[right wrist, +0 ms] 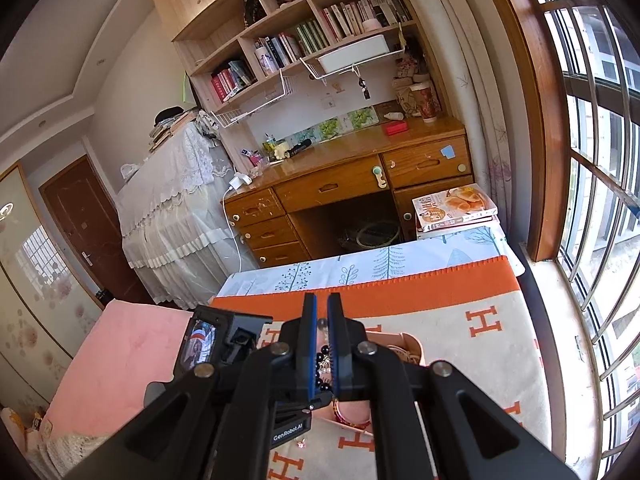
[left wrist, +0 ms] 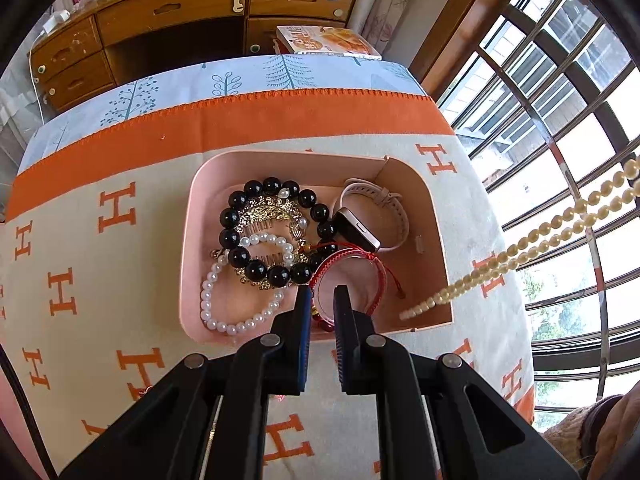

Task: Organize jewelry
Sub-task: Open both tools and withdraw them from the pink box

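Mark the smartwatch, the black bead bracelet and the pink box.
smartwatch [left wrist: 357, 229], left wrist view, on its dark case.
black bead bracelet [left wrist: 239, 256], left wrist view, on a lower-left bead.
pink box [left wrist: 434, 216], left wrist view, on its right inner wall.

Watch [left wrist: 370, 216] in box [left wrist: 434, 216], right of bead bracelet [left wrist: 276, 232].

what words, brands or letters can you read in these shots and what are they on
"GenRobot.AI" on the black camera unit below the right gripper.
"H", repeated in orange, on the cream blanket.
Cover text on the magazine: too blurred to read.
Book spines on the shelves: too small to read.
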